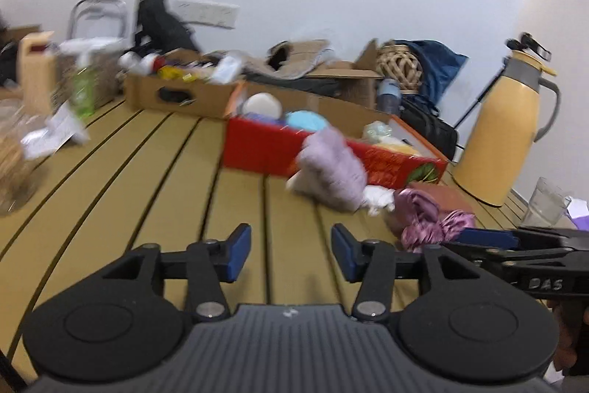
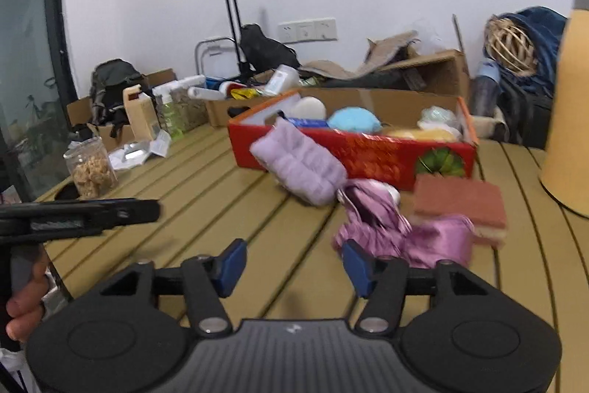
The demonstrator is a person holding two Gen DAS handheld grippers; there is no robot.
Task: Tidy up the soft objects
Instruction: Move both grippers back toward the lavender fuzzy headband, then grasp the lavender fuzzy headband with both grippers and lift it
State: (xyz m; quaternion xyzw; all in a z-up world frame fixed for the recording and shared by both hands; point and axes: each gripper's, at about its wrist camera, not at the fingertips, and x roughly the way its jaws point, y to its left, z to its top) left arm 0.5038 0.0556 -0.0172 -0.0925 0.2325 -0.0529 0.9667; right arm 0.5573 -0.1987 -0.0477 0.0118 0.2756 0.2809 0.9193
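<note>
Left gripper (image 1: 291, 255) wide, empty, above slatted table (image 1: 154, 179); right gripper (image 2: 294, 266) wide, empty, just beside pink cloth (image 2: 390, 231); lilac pouch (image 2: 298, 168) leans against red box (image 2: 368, 157); sponge (image 2: 460, 205) beside cloth

Slatted table (image 2: 228, 194): red box (image 2: 368, 161), sponge (image 2: 460, 205), jar (image 2: 92, 168).

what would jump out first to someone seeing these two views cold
The red box in the middle of the slatted table draws the eye, with white, blue and yellow soft things inside. In front of it lie a lilac plush bundle, a shiny pink cloth and a reddish sponge. Both the left gripper and the right gripper hover open and empty, and a tall yellow jug stands at the right.
</note>
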